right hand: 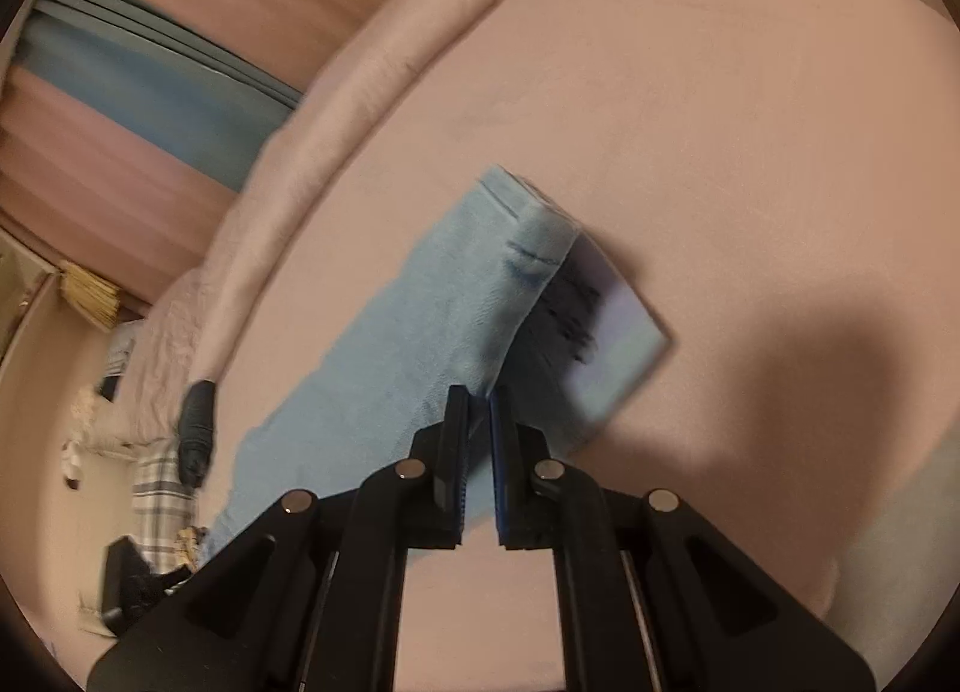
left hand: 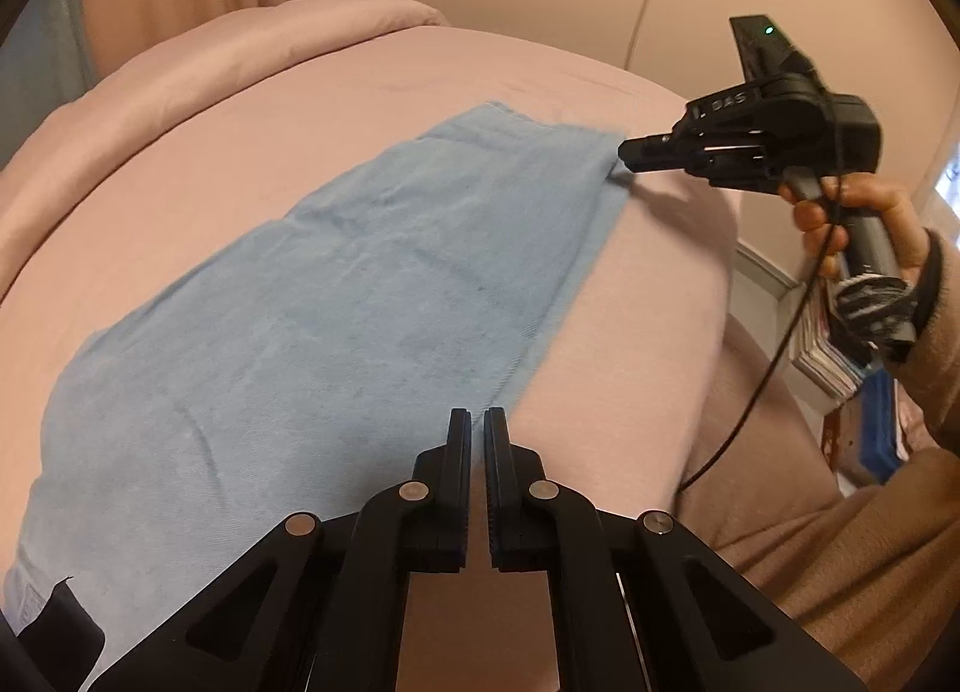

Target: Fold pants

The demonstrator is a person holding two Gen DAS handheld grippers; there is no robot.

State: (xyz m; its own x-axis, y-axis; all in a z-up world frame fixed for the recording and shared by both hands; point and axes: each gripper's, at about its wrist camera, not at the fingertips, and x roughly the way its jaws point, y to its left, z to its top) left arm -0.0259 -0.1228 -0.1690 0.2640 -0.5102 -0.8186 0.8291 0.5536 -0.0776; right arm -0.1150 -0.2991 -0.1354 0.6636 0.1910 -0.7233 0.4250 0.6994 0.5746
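The light blue, soft-cloth pants (left hand: 312,296) lie spread flat on the pink bed sheet (left hand: 372,68), stretching away from the left gripper (left hand: 477,422) toward the far right corner, where the right gripper (left hand: 627,155) meets them. In the left wrist view the near edge of the cloth runs up to the tips of the left gripper, whose jaws stand drawn almost together with only a thin slit between them; the cloth edge sits right at that slit, but whether it is pinched there cannot be told for sure. The right gripper (right hand: 479,395) has its jaws closed narrow on a raised fold of the pants (right hand: 432,332), the cloth rising as a ridge straight ahead of the tips, with a flap showing a pale inner side and dark stitching just to the right of them. A hand (left hand: 864,218) grips the handle of the right gripper, a black cable (left hand: 774,356) hanging from it. To the left of the left jaws, far back, a rolled pink blanket (left hand: 198,62) borders the bed. There are no containers in view.
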